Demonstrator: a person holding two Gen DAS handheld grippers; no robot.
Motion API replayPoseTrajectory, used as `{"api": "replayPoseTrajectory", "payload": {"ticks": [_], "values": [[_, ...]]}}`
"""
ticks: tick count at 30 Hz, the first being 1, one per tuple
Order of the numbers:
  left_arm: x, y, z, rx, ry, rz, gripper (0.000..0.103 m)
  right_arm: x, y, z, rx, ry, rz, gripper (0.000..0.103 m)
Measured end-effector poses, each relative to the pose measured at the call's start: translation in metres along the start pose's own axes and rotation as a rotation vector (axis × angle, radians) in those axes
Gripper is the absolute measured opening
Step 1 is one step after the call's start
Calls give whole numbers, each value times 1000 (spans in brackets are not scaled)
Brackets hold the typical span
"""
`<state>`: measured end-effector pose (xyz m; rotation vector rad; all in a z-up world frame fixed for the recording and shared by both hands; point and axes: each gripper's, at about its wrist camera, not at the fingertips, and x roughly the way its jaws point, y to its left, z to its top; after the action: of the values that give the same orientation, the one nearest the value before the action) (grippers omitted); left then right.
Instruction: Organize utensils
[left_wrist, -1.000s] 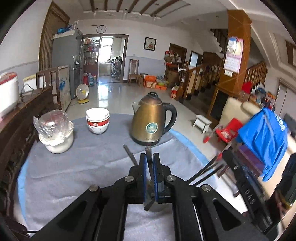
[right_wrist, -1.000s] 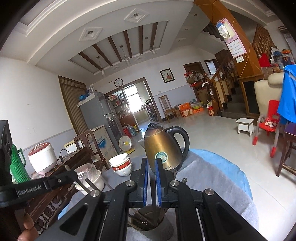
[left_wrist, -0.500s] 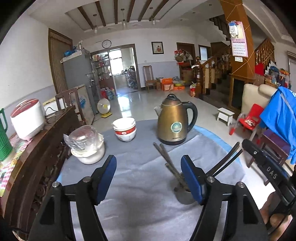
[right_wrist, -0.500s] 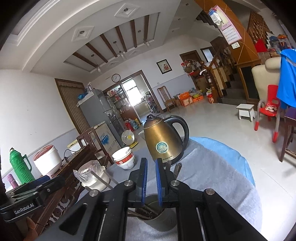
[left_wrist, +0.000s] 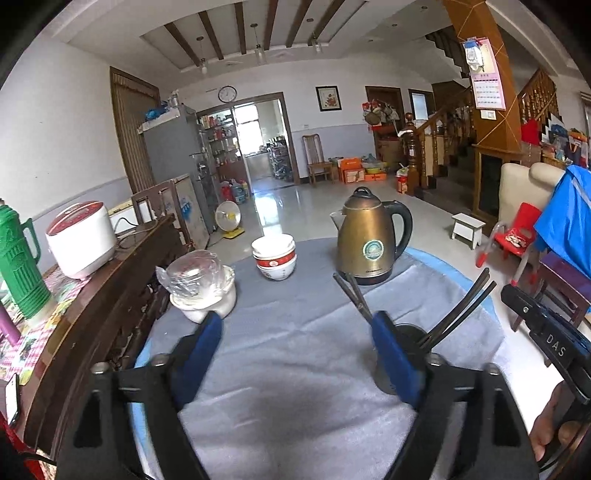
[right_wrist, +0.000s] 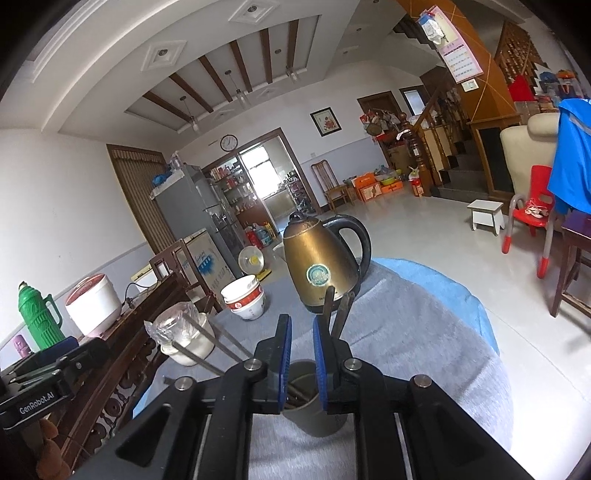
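A grey utensil cup (left_wrist: 402, 332) stands on the grey cloth (left_wrist: 295, 350), with several dark chopsticks (left_wrist: 458, 306) leaning out of it. My left gripper (left_wrist: 297, 330) is wide open and empty above the cloth, its right finger in front of the cup. In the right wrist view the cup (right_wrist: 308, 410) sits just below my right gripper (right_wrist: 302, 332). Its jaws stand a narrow gap apart with nothing between them. Chopsticks (right_wrist: 338, 314) rise just right of its right finger; others (right_wrist: 210, 343) lean out to the left.
A bronze kettle (left_wrist: 369, 240) stands at the back of the table. Stacked red-and-white bowls (left_wrist: 274, 256) and a plastic-wrapped white bowl (left_wrist: 201, 291) sit to its left. A dark wooden sideboard (left_wrist: 92, 302) holds a rice cooker (left_wrist: 81, 238) and green thermos (left_wrist: 18, 262). The other gripper shows at right (left_wrist: 546, 332).
My left gripper opened from shut, letting the chopsticks stand in the cup, and drew back. My right gripper parted slightly and lifted away from the cup.
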<state>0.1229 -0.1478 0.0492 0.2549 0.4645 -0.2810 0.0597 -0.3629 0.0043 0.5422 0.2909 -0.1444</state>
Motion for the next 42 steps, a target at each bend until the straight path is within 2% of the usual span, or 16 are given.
{"api": "replayPoseTrajectory", "payload": {"ticks": [3,7,17,23,30,34,42], "values": [[-11,2,-5,0,-19,15,93,-7,1,-5,-2,5,-1,22],[-21,4,-13,0,-21,38,98,-22,2,-16,1,-12,-9,63],[-45,4,-37,-16,6,75,99,-56,10,-49,-66,32,-62,63],[-61,10,-49,-37,20,96,99,-77,9,-64,-43,79,-45,63],[-91,21,-61,-56,19,128,99,-100,28,-73,-53,102,-15,63],[-99,29,-65,-46,-8,147,99,-99,38,-81,-65,122,-25,63],[-88,38,-81,-48,37,150,99,-84,45,-98,-84,169,-42,63]]}}
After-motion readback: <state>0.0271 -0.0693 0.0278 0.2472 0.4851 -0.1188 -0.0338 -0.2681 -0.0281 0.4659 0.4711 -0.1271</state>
